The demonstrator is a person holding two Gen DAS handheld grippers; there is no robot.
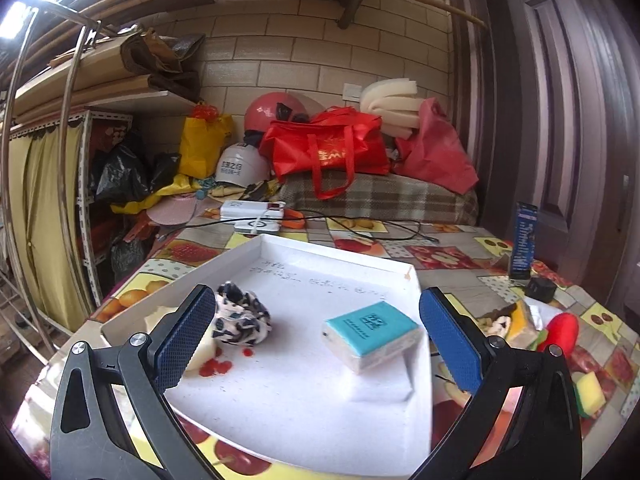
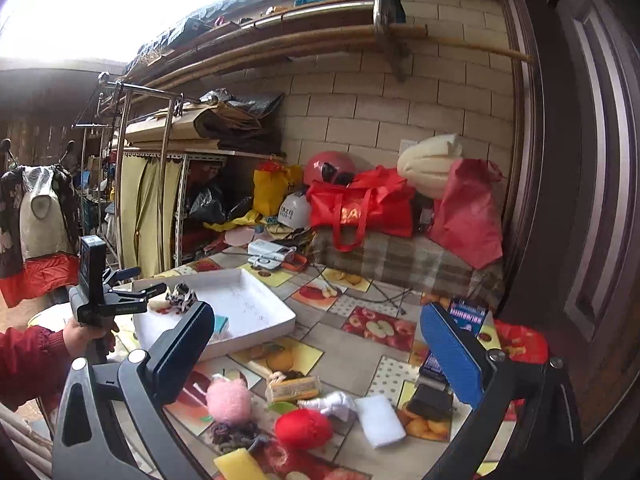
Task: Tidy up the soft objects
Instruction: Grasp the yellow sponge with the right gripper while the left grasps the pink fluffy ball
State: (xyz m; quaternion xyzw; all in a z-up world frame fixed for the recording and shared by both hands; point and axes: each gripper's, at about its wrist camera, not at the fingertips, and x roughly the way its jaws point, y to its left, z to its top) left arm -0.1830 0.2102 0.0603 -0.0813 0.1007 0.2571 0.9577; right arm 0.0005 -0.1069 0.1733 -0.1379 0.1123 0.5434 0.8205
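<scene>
- Two grippers, both spread wide with nothing between the pads: left gripper point(image 1: 316, 344) hanging over the white tray point(image 1: 360, 268), right gripper point(image 2: 316, 356) hanging over the loose pile on the table point(image 2: 360, 348)
- Seen from the right wrist at about nine o'clock: left gripper point(image 2: 140, 290) gripped in a hand point(image 2: 86, 336) with a red sleeve point(image 2: 28, 360), just at the near-left edge of the tray point(image 2: 280, 320)
- Inside the tray, in the left wrist view: black-and-white scrunchie point(image 1: 242, 316) at ten o'clock just beside the left pad, touching a pale foam piece point(image 1: 200, 350) partly hidden behind that pad; teal-topped tissue pack point(image 1: 372, 334) at one o'clock, tilted, apart from the scrunchie
- Small red specks point(image 1: 216, 367) on the tray floor below the scrunchie
- Outside the tray, between the right gripper's pads: pink fluffy ball point(image 2: 229, 400) at seven o'clock, red plush ball point(image 2: 304, 428) at six, yellow sponge point(image 2: 239, 465) at the bottom edge, white pad point(image 2: 380, 420) at five, white cloth bundle point(image 2: 332, 402) touching the red ball's upper side, orange-wrapped block point(image 2: 294, 389) just above
- Dark tangled yarn point(image 2: 232, 434) below the pink ball, touching it
- Farther back at twelve o'clock: red bag point(image 2: 360, 204) on a plaid-covered bench point(image 2: 400, 260) by the brick wall
</scene>
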